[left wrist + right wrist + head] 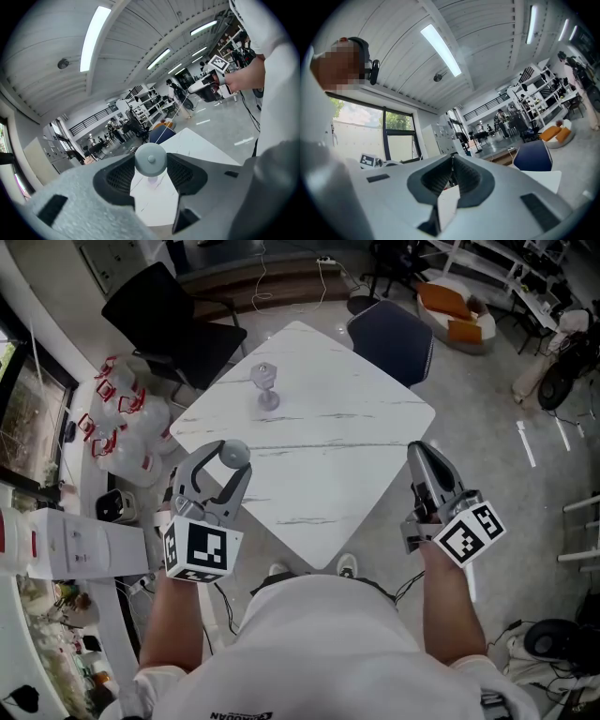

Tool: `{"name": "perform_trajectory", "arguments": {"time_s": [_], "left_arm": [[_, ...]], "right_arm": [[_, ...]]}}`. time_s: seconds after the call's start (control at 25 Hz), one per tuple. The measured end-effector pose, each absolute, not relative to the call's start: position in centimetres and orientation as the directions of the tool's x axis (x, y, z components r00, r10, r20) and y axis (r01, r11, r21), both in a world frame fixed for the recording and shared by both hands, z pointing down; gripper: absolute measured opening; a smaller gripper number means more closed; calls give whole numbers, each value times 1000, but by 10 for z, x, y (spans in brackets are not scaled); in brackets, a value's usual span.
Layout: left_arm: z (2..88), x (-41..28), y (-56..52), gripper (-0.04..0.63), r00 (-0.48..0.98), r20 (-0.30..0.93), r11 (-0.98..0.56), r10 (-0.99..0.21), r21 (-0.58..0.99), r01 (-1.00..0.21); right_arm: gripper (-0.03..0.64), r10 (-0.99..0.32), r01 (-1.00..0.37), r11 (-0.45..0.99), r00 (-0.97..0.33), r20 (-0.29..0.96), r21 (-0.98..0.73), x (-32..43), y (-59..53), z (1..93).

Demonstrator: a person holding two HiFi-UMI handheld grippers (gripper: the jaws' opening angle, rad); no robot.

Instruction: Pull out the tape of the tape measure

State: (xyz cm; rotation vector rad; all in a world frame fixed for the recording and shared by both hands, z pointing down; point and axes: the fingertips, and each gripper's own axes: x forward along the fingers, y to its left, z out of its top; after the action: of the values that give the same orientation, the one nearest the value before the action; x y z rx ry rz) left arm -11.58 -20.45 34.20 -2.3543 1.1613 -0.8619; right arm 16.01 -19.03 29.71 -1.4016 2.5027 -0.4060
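Note:
A round grey tape measure [235, 453] sits between the jaws of my left gripper [228, 458], which is shut on it just past the white table's [328, 474] left edge. In the left gripper view the case [150, 159] fills the gap between the pads, and a thin pale tape [171, 119] runs from it up to my right gripper [193, 88]. My right gripper [420, 454] hangs over the table's right edge with its jaws together. In the right gripper view its tips [451, 159] meet; the tape itself is too thin to make out there.
A small clear stemmed glass [266, 387] stands on the far part of the table. A black chair [164, 315] and a blue chair [392, 338] stand beyond the table. White bags with red print [122, 418] are piled on the floor at the left.

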Motion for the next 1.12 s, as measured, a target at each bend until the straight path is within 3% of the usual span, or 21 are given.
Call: {"name": "perform_trajectory", "arguments": {"time_s": [0.6,1.12], "left_arm": [[349,-134,-210,222,431,377,-573,-819,-558,-601],[352,-127,-206,222,446,379,-585,-811,-564,-583]], "right_arm": [[20,-902,-831,421,-426,-71,-364,193,-194,297],[21,-894,-813,430,-444,-59,-394,188,-191,303]]}}
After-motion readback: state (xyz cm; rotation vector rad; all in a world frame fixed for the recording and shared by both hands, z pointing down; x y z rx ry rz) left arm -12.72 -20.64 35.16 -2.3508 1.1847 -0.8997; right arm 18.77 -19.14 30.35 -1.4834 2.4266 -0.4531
